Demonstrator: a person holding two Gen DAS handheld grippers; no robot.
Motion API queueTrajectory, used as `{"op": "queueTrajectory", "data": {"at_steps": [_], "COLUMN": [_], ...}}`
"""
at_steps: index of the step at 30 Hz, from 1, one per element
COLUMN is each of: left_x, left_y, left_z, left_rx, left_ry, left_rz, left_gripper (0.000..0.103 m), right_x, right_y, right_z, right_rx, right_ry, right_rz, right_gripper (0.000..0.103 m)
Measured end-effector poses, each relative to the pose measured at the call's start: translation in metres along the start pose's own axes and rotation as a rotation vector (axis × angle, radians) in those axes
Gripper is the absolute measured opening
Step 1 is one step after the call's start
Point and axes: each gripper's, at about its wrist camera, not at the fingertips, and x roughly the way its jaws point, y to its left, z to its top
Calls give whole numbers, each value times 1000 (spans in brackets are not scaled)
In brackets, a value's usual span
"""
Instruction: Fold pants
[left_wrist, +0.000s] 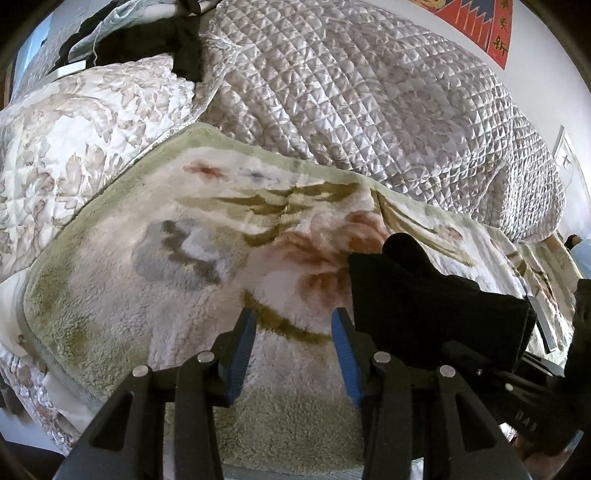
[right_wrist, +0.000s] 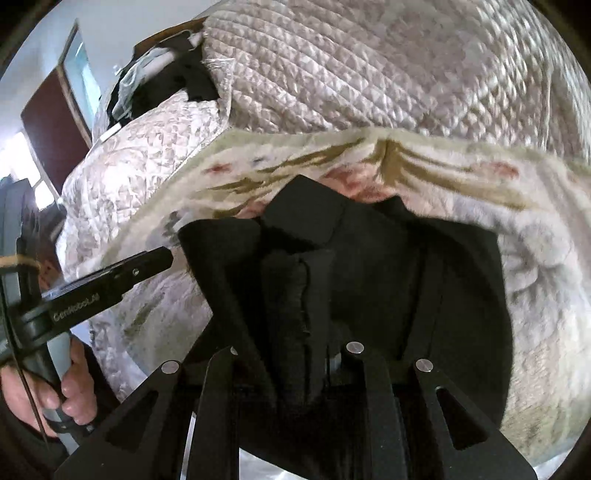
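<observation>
Bunched black pants (right_wrist: 369, 266) between right fingers (right_wrist: 334, 280)

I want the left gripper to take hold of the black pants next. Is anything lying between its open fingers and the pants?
Nothing visible. The left gripper is open and holds nothing, over the bare floral blanket. The black pants hang just beside its right finger, bunched in the right gripper.

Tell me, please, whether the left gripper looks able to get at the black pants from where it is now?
Probably yes: the left gripper stands open and empty, with only bare floral blanket between it and the black pants.
</observation>
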Motion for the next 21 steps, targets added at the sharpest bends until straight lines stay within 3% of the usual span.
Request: {"op": "queueTrajectory", "data": {"at_steps": [6, 10, 13, 21], "left_x": [-3, -3, -3, -4], "left_y": [2, 5, 6, 11], "left_z": [2, 2, 1, 2], "left_rx": [-8, -17, -21, -32], "left_ry": [-8, -10, -8, -13], "left_rz": [8, 17, 25, 34], "left_gripper": [45, 45, 45, 45], "right_x": [8, 13, 5, -38], "right_y": [18, 21, 25, 23], "right_z": [-8, -19, -18, -24], "right_rx": [-71, -105, -83, -59], "right_ry": [-8, -11, 1, -81], "right_rz": [-24, -13, 72, 237], "right_gripper": [18, 29, 56, 57]}}
